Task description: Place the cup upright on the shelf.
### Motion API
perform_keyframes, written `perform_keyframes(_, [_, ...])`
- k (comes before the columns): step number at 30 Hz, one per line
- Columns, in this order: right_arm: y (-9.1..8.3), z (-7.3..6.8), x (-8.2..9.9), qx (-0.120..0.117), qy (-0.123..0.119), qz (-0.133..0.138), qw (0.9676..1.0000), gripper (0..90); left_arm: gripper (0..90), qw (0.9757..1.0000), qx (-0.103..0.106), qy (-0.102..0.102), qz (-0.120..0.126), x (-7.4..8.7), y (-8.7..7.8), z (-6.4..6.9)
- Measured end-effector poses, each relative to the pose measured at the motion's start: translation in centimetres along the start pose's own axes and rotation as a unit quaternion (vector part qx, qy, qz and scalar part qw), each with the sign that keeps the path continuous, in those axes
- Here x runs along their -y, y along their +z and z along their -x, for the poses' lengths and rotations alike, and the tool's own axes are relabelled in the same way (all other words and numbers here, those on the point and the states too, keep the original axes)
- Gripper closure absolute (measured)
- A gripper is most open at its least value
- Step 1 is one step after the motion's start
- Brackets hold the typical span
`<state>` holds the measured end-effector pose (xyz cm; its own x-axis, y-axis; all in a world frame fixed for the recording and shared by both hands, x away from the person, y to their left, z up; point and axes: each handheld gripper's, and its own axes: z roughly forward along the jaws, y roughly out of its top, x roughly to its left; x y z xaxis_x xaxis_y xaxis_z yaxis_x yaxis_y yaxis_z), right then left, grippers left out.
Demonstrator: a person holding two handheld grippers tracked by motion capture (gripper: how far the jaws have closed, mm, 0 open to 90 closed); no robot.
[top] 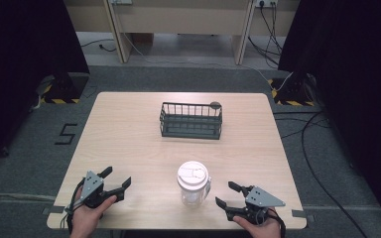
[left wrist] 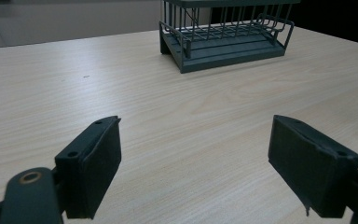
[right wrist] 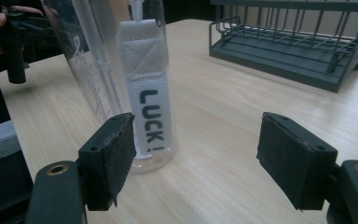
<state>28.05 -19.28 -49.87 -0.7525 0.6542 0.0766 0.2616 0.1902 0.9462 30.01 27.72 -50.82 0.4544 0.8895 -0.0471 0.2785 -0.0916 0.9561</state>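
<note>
Your fingers are spread wide on both sides and hold nothing. Your left gripper (top: 113, 180) rests at the near left corner of the tabletop (top: 129, 134), with your hand (top: 87, 218) wrapped around its base; in the left gripper view its two black pads (left wrist: 95, 165) stand far apart over bare wood. Your right gripper (top: 228, 194) sits at the near right, its fingers pointing left toward the clear bottle (top: 194, 184), close beside it but not touching. That bottle stands upright near the front edge, between your two grippers, with a white lid (top: 193, 174) on top. In the right gripper view a white fabric strap (right wrist: 150, 84) hangs down the bottle's side, printed "LUCK!". A dark wire basket (top: 191, 120) sits toward the far side of the tabletop, well apart from the bottle and both grippers.
</note>
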Motion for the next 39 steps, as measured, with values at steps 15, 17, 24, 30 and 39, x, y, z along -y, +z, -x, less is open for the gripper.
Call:
perform_keyframes(15, [1.9, -1.4, -0.4, -0.028, -0.010, -0.007, 0.9995, 25.5, 17.0, 1.0000, 0.002, -0.001, 0.000, 0.0, 0.1, 0.0])
perform_keyframes(17, [2.2, -1.6, -0.4, -0.031, -0.009, -0.008, 0.9994, 24.8, 17.0, 1.0000, 0.002, -0.001, 0.000, 0.0, 0.1, 0.1])
perform_keyframes(24, [3.1, -2.0, -0.7, -0.040, -0.015, -0.008, 0.9991, 22.0, 17.2, 1.0000, 0.004, -0.001, 0.000, 0.0, 0.1, 0.1])
perform_keyframes(30, [3.8, -2.5, -0.9, -0.044, -0.020, -0.010, 0.9988, 19.0, 17.2, 1.0000, 0.005, -0.001, -0.001, 0.0, 0.2, 0.1])
perform_keyframes(39, [5.2, -3.1, -1.0, -0.048, -0.027, -0.015, 0.9983, 15.6, 17.2, 1.0000, 0.006, -0.001, -0.001, 0.0, 0.2, 0.1])
